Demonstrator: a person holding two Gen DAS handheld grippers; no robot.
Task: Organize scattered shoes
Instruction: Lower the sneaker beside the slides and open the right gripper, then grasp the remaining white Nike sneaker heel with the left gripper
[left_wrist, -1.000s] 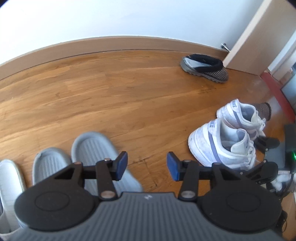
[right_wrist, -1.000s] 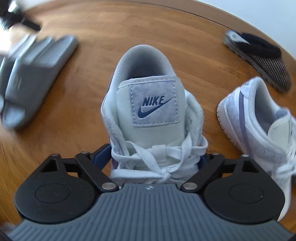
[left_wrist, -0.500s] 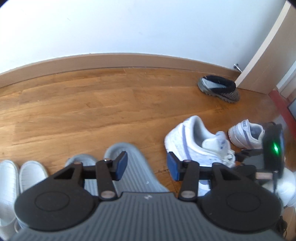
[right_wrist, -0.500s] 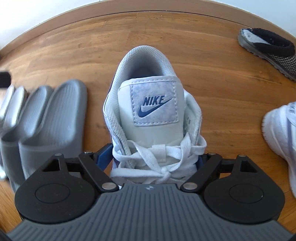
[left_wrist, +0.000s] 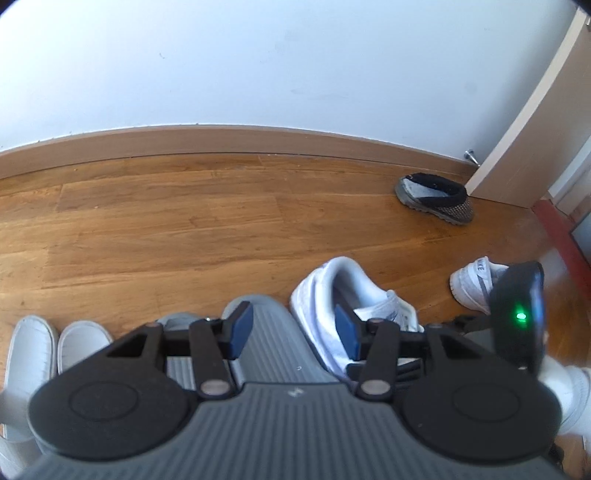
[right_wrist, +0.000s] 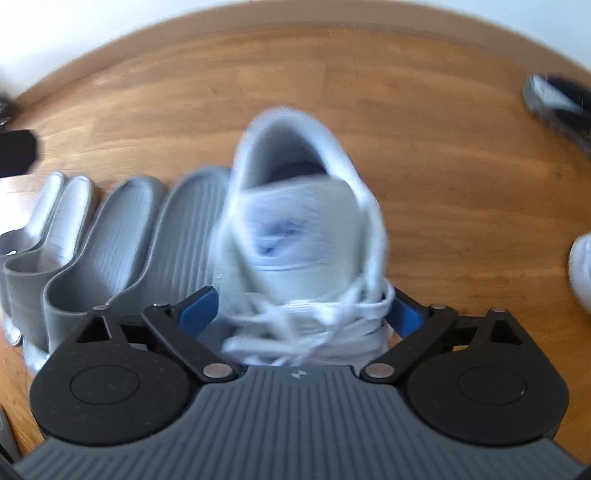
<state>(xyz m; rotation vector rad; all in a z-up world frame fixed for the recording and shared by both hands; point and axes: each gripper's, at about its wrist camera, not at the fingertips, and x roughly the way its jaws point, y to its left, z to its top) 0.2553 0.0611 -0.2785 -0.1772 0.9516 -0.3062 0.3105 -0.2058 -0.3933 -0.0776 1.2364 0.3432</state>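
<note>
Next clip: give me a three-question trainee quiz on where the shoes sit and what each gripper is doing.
1. True or false: the left gripper holds a shoe.
2. Which footwear lies directly beside the white Nike sneaker between the right gripper jaws? A) grey slides B) dark slipper C) white slip-ons
3. Fill in: the dark slipper lies near the ____ and a door frame.

Key: 1. False; its jaws are open over the grey slides. 2. A; the right jaws have just been opening around the sneaker. 3. Baseboard.

White sneaker upright on floor, touching grey slide.
</note>
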